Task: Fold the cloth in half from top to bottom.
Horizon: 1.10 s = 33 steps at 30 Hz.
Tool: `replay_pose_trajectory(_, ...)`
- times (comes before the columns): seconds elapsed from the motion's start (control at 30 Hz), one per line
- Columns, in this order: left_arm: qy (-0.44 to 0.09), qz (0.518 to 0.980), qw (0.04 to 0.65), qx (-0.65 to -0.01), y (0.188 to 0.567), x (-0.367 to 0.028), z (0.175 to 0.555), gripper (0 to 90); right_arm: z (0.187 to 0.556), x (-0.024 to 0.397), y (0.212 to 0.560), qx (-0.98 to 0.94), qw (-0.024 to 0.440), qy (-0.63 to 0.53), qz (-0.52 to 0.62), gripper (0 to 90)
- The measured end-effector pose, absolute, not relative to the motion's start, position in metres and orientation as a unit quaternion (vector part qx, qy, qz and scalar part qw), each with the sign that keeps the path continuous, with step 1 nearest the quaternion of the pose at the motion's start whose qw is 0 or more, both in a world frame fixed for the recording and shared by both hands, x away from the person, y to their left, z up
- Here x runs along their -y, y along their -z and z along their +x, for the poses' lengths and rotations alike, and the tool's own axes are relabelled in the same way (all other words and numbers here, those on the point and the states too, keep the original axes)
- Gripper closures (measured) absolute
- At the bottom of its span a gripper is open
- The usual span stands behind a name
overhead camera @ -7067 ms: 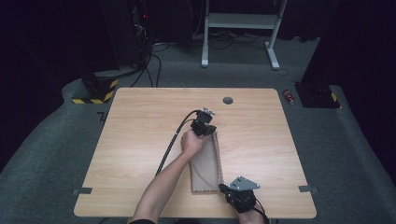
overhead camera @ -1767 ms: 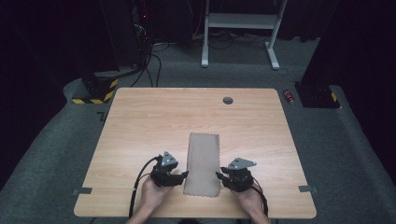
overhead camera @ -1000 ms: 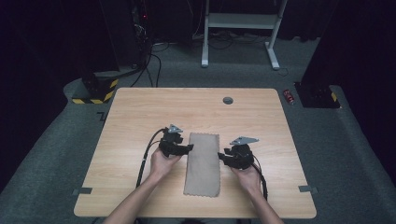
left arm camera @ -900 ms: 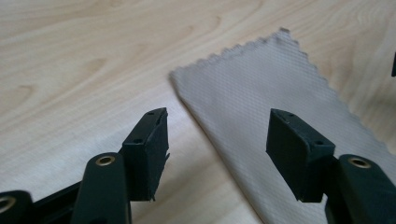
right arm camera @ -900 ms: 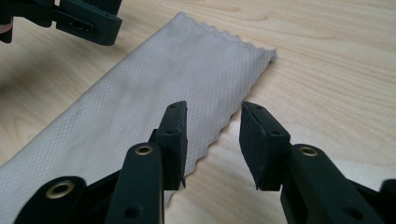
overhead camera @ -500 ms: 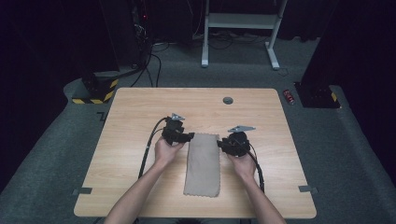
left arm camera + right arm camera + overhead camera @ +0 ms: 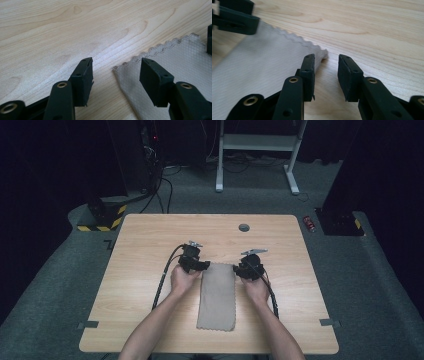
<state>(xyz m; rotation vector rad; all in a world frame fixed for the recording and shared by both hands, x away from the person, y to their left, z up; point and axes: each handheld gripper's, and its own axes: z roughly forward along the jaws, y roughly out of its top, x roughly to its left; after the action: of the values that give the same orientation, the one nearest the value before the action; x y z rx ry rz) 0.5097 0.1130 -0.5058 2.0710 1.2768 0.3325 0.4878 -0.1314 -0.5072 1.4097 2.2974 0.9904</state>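
Light wood table (image 7: 150, 320) w/ a long beige folded cloth (image 7: 217, 295) lying flat near its middle. Left gripper (image 7: 115, 72) at the cloth's far-left corner, jaws apart, just closing a bit; right gripper (image 7: 325, 72) at far-right corner, jaws apart, nothing clamped.

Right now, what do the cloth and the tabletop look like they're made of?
The cloth looks like a thin woven fabric, beige and matte: a fine grid weave and a scalloped edge show. The tabletop looks like light wood or a wood-look laminate, smooth with a faint sheen; the grain lines don't settle which.
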Motion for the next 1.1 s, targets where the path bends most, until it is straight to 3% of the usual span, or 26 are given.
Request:
replay_pose_trajectory(0.3,-0.141,0.803,0.323,-0.48,0.51,-0.108,0.511,51.0,0.499,0.131,0.511,-0.78,0.118,-0.35,0.504,67.5)
replay_pose_trajectory(0.5,-0.161,0.818,0.305,-0.46,0.509,-0.103,0.509,58.6,0.504,0.125,0.512,-0.788,0.124,-0.338,0.499,72.8)
replay_pose_trajectory(0.77,-0.145,0.825,0.316,-0.446,0.509,-0.1,0.507,76.2,0.506,0.118,0.512,-0.804,0.128,-0.331,0.477,87.6)
replay_pose_trajectory(0.9,-0.123,0.825,0.327,-0.445,0.509,-0.102,0.508,86.3,0.505,0.116,0.512,-0.808,0.131,-0.327,0.472,88.8)
replay_pose_trajectory(1.1,-0.119,0.827,0.328,-0.441,0.508,-0.104,0.509,88.8,0.502,0.116,0.5,-0.811,0.14,-0.33,0.462,89.2)
